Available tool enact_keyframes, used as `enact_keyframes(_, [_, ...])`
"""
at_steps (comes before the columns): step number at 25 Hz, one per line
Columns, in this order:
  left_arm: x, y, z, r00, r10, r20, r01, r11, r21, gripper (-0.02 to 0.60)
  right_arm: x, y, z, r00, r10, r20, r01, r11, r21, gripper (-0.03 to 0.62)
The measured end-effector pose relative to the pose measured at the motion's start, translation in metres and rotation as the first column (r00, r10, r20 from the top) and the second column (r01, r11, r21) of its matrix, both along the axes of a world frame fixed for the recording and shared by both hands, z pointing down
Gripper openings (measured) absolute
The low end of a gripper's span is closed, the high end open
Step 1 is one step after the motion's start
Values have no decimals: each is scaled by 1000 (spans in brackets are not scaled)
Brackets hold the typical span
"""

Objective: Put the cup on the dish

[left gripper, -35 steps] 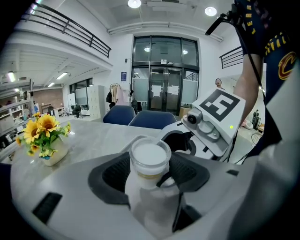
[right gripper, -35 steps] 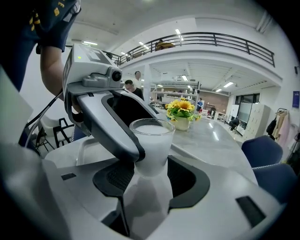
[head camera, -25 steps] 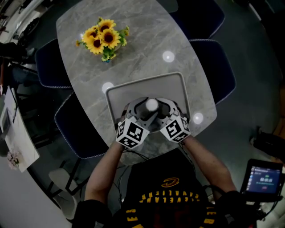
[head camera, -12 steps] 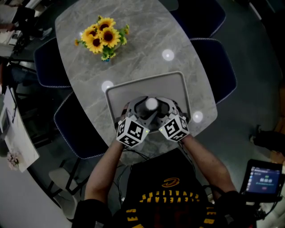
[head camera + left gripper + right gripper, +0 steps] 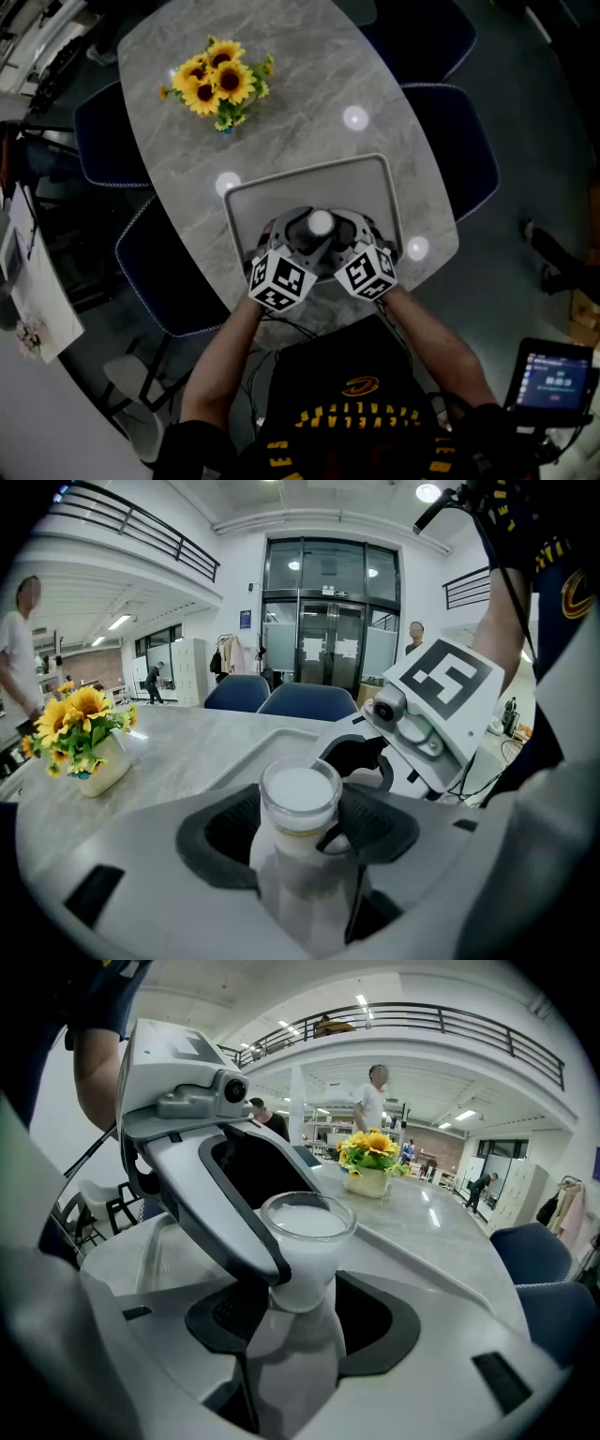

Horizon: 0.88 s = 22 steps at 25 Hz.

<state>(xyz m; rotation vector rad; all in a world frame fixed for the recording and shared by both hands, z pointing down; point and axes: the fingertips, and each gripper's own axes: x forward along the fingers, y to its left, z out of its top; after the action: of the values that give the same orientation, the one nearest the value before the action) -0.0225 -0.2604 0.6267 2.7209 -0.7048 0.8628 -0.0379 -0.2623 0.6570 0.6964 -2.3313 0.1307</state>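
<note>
cup point(image 5: 320, 223) | gripped by fingers of both left gripper point(image 5: 299, 235) and right gripper point(image 5: 341, 234) | over dish point(image 5: 373, 180)

sunflowers point(image 5: 216, 82) stand on the grey table point(image 5: 309, 80), chairs point(image 5: 464, 141) beside.

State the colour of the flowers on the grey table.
Yellow sunflowers with dark centres, clearest in the head view.

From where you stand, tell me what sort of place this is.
Probably an open-plan office or showroom hall with a dining setup: a marble-look table with blue chairs and sunflowers, a railed mezzanine, and tall glass doors.
</note>
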Motion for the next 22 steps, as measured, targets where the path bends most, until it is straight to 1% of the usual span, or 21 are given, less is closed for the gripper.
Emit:
enact_keyframes(11, [-1, -1, 3, 1000, -14, -10, 14, 1000, 7, 261, 0, -2, 3, 1000, 8, 3, -7, 1000, -15, 229])
enact_keyframes(16, [-2, -3, 6, 998, -50, -27, 50, 999, 16, 261, 3, -3, 7, 1000, 14, -4, -14, 1000, -20, 230])
enact_keyframes(22, [-7, 1, 7, 995, -95, -43, 95, 995, -5, 261, 8, -2, 2, 1000, 30, 10, -29, 999, -27, 230])
